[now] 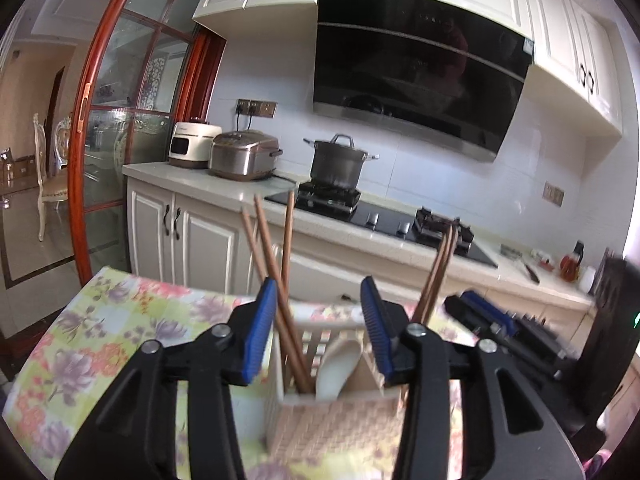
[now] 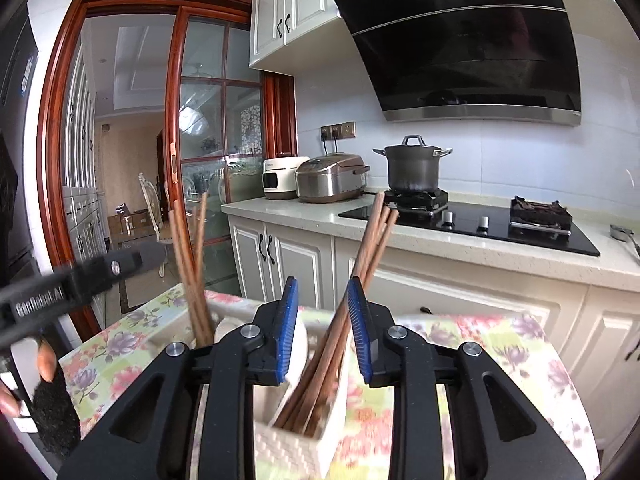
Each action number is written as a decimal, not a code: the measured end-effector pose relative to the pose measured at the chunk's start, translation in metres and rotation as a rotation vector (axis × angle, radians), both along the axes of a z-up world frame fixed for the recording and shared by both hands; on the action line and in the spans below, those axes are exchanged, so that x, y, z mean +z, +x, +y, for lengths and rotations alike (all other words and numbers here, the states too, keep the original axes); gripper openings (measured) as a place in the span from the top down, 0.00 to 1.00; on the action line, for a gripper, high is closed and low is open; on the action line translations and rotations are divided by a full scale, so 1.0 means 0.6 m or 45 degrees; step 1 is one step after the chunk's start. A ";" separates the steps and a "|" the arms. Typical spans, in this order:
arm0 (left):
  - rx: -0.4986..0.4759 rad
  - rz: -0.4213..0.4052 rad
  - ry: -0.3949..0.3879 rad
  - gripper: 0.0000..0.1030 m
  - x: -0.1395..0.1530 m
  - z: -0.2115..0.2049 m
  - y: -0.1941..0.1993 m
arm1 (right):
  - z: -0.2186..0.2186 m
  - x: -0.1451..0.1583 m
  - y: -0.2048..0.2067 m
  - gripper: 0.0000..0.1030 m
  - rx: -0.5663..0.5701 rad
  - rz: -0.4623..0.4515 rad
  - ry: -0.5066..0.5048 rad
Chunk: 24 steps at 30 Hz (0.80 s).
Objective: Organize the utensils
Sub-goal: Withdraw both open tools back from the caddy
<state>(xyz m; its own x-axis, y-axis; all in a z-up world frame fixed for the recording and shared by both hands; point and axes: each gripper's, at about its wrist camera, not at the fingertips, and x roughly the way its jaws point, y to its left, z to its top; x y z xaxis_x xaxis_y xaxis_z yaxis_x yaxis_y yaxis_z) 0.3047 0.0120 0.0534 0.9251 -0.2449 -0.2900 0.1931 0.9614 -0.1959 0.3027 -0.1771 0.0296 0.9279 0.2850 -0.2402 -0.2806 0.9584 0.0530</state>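
A beige woven utensil holder [image 1: 340, 424] stands on the floral tablecloth [image 1: 120, 320]. Three brown chopsticks [image 1: 268, 248] lean in its left compartment, and a white spoon [image 1: 340, 364] lies in the middle one. More chopsticks [image 1: 438, 268] stand in the right one. My left gripper [image 1: 320, 320] is open; the left chopsticks rise between its blue pads, close to the left pad. In the right wrist view my right gripper [image 2: 323, 324] is open around the other chopstick bundle [image 2: 372, 240] in the holder [image 2: 288, 448], with the pads not pressing. The left gripper [image 2: 80, 276] shows blurred at left.
Behind the table runs a white kitchen counter [image 2: 304, 216] with a black gas hob [image 2: 472, 224], a steel pot [image 2: 412, 168] and two rice cookers [image 2: 332, 178]. A range hood [image 2: 472, 40] hangs above. A wooden glass sliding door [image 2: 176, 140] stands left. A person's hand [image 2: 46, 360] is at lower left.
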 end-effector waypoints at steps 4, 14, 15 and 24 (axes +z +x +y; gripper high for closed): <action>0.031 0.004 0.055 0.39 -0.019 -0.006 -0.051 | 0.000 0.002 -0.051 0.69 -0.003 -0.020 -0.011; 0.189 -0.039 0.173 0.05 -0.036 0.013 -0.200 | -0.011 0.003 -0.181 0.43 0.020 -0.001 0.045; 0.202 -0.037 0.183 0.05 -0.039 0.016 -0.211 | -0.014 0.003 -0.193 0.42 0.022 0.006 0.049; 0.225 -0.017 0.268 0.05 -0.054 0.006 -0.287 | -0.032 -0.018 -0.268 0.24 0.013 0.119 0.035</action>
<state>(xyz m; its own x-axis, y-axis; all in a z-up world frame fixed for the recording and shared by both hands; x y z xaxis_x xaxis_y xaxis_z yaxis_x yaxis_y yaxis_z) 0.1327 0.0156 0.0211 0.9523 -0.0146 -0.3049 0.0196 0.9997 0.0132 0.1420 -0.1962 0.0185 0.8988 0.3018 -0.3179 -0.2828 0.9534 0.1054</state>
